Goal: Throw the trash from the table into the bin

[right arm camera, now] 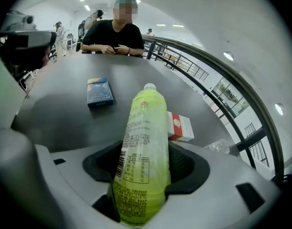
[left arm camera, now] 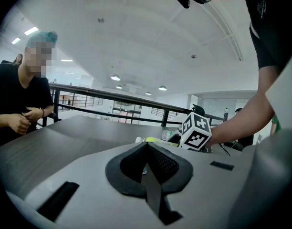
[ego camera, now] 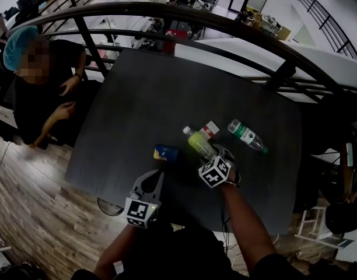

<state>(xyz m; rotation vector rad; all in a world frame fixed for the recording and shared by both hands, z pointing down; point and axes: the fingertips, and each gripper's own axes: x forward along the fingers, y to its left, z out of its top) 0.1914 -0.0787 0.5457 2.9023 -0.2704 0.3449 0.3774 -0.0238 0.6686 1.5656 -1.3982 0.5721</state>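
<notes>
A yellow-green drink bottle (ego camera: 200, 144) lies on the dark table (ego camera: 149, 92) near its front edge. My right gripper (ego camera: 220, 154) reaches steeply down over the bottle's base; in the right gripper view the bottle (right arm camera: 143, 142) fills the gap and both pads press its sides. A blue pack (ego camera: 165, 152) lies left of it, a red-and-white pack (ego camera: 210, 129) by the bottle's cap, and a clear bottle with a green label (ego camera: 247, 136) further right. My left gripper (ego camera: 159, 174) hovers at the table's front edge, shut and empty (left arm camera: 148, 163). No bin shows in any view.
A person in a blue hair cap (ego camera: 32, 74) sits at the table's left side. A curved black railing (ego camera: 225, 22) runs behind the table. Wooden floor (ego camera: 32, 197) lies to the left, and a white stool (ego camera: 311, 223) stands at the right.
</notes>
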